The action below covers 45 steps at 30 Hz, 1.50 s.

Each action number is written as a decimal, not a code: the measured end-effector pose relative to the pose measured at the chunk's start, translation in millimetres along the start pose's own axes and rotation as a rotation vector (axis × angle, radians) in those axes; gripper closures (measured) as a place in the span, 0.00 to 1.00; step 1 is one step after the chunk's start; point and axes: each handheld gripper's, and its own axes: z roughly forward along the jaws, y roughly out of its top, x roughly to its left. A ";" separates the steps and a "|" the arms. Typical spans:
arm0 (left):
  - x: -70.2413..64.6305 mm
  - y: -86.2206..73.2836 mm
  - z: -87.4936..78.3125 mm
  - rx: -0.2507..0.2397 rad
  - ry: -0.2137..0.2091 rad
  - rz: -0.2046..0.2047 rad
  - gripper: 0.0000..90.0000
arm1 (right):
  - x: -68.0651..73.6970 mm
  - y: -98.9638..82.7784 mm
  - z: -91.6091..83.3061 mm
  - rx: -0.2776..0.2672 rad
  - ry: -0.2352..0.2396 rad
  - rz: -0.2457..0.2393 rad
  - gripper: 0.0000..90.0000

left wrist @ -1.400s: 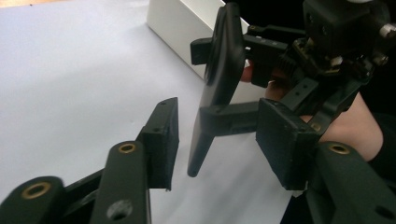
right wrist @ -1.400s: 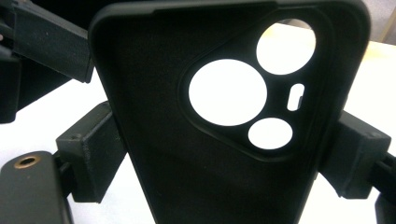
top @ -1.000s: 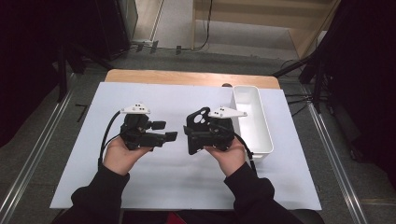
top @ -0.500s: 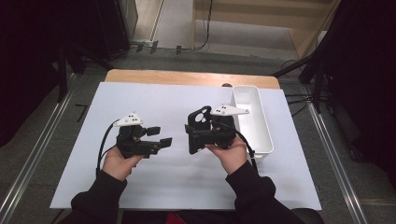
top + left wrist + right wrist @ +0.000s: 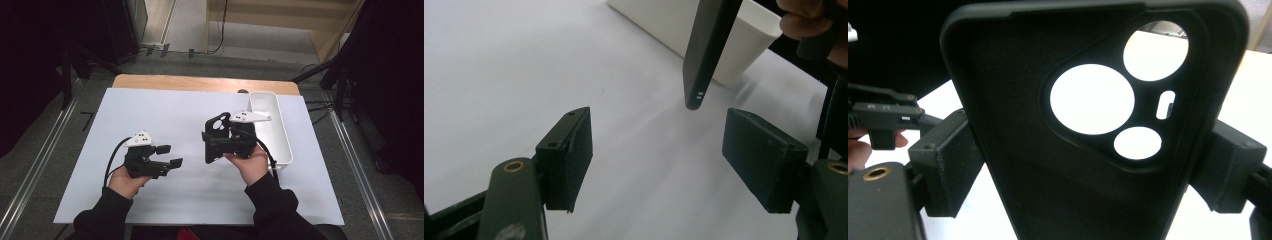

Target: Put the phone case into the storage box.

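A black phone case [image 5: 216, 137] with round camera cut-outs stands upright above the white sheet, and my right gripper [image 5: 223, 145] is shut on its two long edges. In the right gripper view the case [image 5: 1048, 165] hangs between both pads [image 5: 948, 160], its inner side towards the camera. My left gripper [image 5: 169, 156] is held low at the left, open, with nothing between its jaws. The left gripper [image 5: 659, 150] points at the case's edge [image 5: 706, 50], which hangs a short way beyond its jaws.
A long white tray [image 5: 280, 130] lies just right of the right hand, also in the left gripper view as the tray [image 5: 744, 45] behind the case. A white sheet [image 5: 165, 110] covers the wooden table [image 5: 200, 82]. Dark floor and metal rails surround it.
The left hand has sunk and drawn back towards the person, away from the right gripper. The right hand and the case have stayed in place.
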 end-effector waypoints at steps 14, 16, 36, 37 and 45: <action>6.0 -21.2 3.6 0.088 -0.012 0.015 0.32 | -10.0 9.0 -11.2 -0.003 0.027 0.019 0.12; 6.6 -23.5 1.6 0.090 -0.008 0.018 0.32 | -10.8 10.9 -13.6 0.004 0.033 0.024 0.12; 11.6 -39.3 -16.7 0.092 0.025 -0.018 0.32 | -24.7 35.8 -33.5 -0.002 0.049 -0.001 0.12; 11.5 -40.0 -18.0 0.092 0.030 -0.018 0.32 | -25.8 37.6 -34.5 -0.005 0.049 -0.001 0.12; 10.3 -45.5 -25.6 0.083 0.043 -0.030 0.32 | -31.6 50.9 -41.9 -0.024 0.047 -0.010 0.12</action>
